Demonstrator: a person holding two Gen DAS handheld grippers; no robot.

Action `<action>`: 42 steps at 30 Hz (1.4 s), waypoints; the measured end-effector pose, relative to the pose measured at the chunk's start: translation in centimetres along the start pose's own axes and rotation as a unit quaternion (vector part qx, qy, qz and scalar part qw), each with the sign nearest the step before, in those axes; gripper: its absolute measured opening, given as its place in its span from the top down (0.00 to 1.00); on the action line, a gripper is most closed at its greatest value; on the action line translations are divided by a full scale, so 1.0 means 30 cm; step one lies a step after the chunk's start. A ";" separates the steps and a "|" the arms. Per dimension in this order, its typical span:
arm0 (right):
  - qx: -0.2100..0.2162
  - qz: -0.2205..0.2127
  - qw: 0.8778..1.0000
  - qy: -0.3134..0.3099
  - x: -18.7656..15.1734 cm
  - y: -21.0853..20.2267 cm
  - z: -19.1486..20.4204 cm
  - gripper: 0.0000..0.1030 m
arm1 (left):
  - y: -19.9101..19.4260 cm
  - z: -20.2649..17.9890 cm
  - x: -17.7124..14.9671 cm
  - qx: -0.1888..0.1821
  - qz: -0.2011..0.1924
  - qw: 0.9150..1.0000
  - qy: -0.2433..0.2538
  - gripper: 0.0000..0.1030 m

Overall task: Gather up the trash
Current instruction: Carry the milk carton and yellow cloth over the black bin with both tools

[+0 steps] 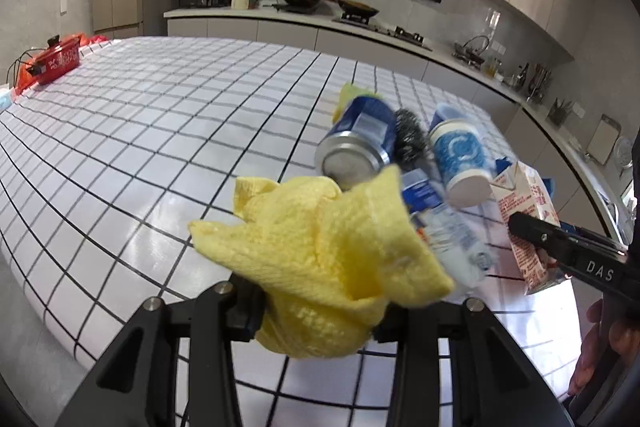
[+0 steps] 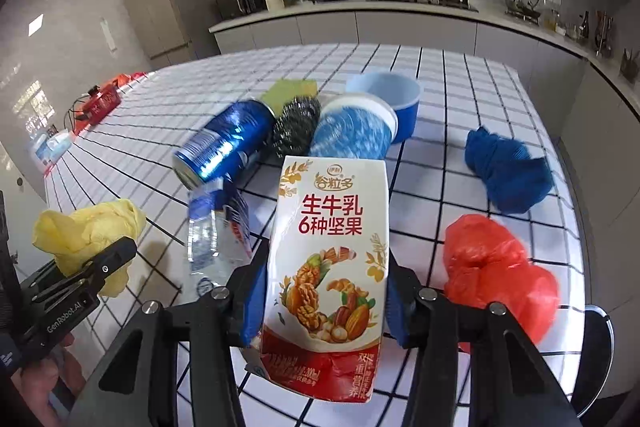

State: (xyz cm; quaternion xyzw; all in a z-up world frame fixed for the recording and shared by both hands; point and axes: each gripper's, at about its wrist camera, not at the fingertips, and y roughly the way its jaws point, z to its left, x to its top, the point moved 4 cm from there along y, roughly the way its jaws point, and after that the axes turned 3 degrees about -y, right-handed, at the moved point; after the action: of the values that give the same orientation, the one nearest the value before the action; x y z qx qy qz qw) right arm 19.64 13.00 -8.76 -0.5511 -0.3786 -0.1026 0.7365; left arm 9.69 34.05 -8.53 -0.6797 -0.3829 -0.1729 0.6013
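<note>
My left gripper is shut on a crumpled yellow cloth, lifted off the checked table. My right gripper is shut on a white-and-red milk carton, its blue pads pressing both sides. The right wrist view shows the yellow cloth at the left. Behind lie a blue can, a steel scourer, a blue-patterned paper cup on its side and a crushed plastic bottle.
A blue bowl, a green sponge, a blue cloth and a red plastic bag lie on the right half of the table. A red pot stands at the far left corner. Kitchen counters run behind.
</note>
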 end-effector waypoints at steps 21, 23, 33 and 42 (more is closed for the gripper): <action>-0.042 -0.057 0.997 0.036 -0.149 -0.469 -0.441 0.50 | -0.134 -0.552 -0.087 -0.084 -0.013 0.993 0.080 0.61; -0.043 -0.061 0.996 0.040 -0.175 -0.512 -0.510 0.50 | -0.142 -0.619 -0.108 -0.089 -0.011 0.992 0.087 0.61; -0.057 -0.061 0.996 0.023 -0.325 -0.712 -0.863 0.50 | -0.158 -0.965 -0.228 -0.118 0.006 0.985 0.128 0.61; -0.046 -0.031 0.998 0.012 -0.507 -0.763 -1.178 0.50 | -0.087 -1.283 -0.373 -0.155 0.037 0.972 0.170 0.61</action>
State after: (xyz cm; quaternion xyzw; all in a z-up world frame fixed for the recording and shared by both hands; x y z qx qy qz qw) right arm 11.79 -30.98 -5.91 -0.5709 -0.3820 -0.1494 0.7112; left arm 9.22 -6.04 -6.18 -0.7392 -0.2185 -0.3208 0.5504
